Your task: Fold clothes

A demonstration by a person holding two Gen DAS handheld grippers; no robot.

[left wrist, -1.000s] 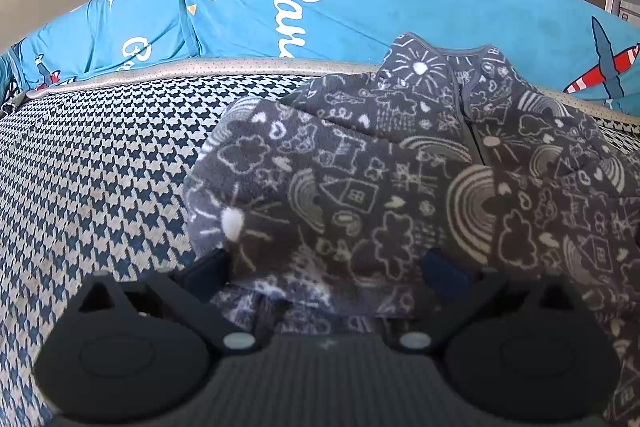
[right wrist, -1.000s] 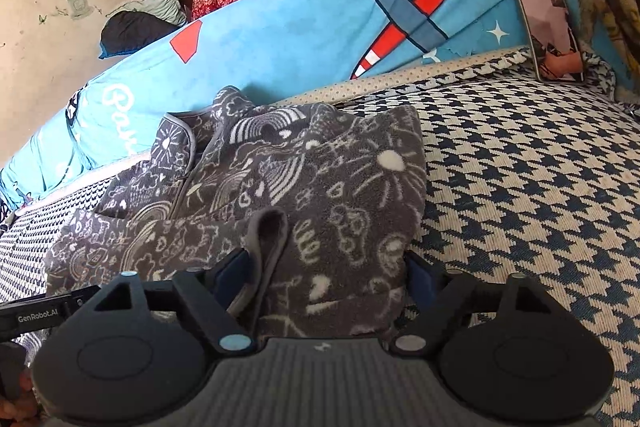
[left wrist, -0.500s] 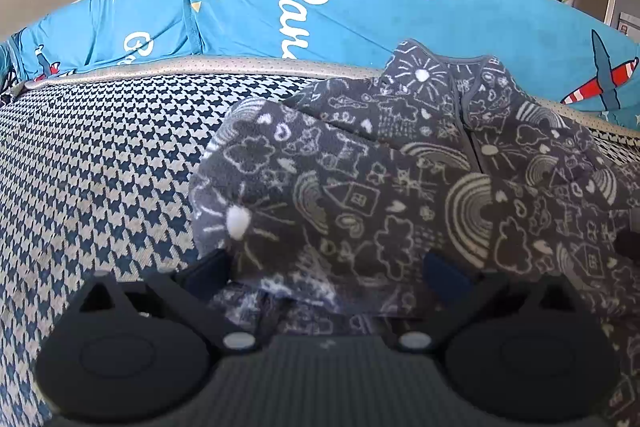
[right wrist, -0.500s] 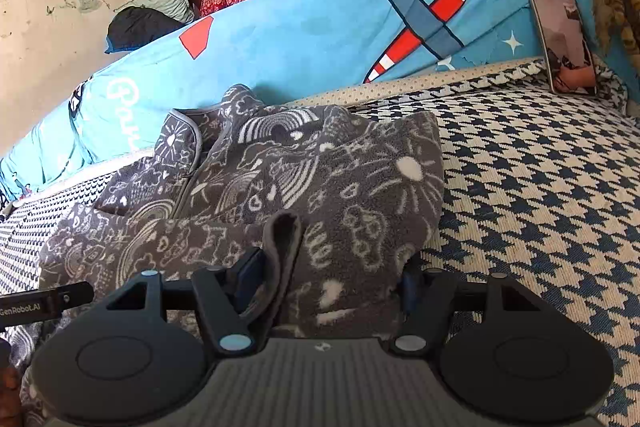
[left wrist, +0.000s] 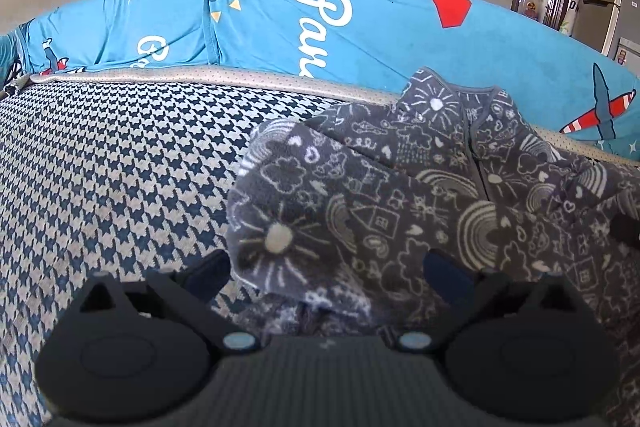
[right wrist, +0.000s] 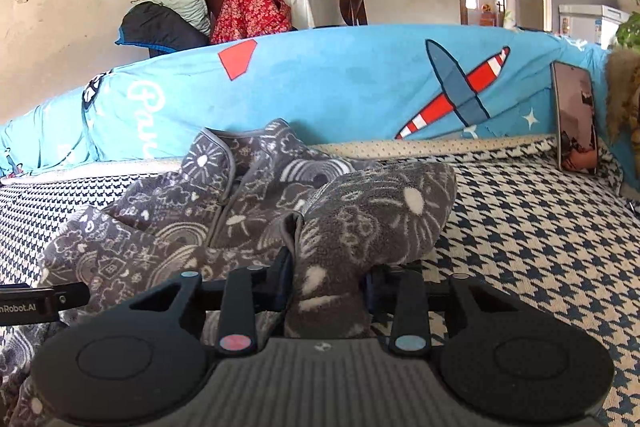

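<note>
Grey fleece garment (right wrist: 248, 219) lies bunched on the houndstooth sofa seat (right wrist: 540, 227), against the blue airplane-print backrest cover (right wrist: 360, 83). Fold barely begun, by the look: sleeves and hem loose, no flat fold yet. Right tongs (right wrist: 326, 281) have just been closing and now clench a gathered wad of fleece. Left tongs (left wrist: 326, 273) spread wide, released, fabric edge lying between them. Phone (right wrist: 576, 117) propped on the backrest at right; doorways, fridge, piled laundry behind.

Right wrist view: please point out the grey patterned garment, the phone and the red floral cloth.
grey patterned garment (right wrist: 372, 211), right wrist view, raised bunched fold
phone (right wrist: 576, 119), right wrist view, screen
red floral cloth (right wrist: 248, 7), right wrist view, middle
</note>
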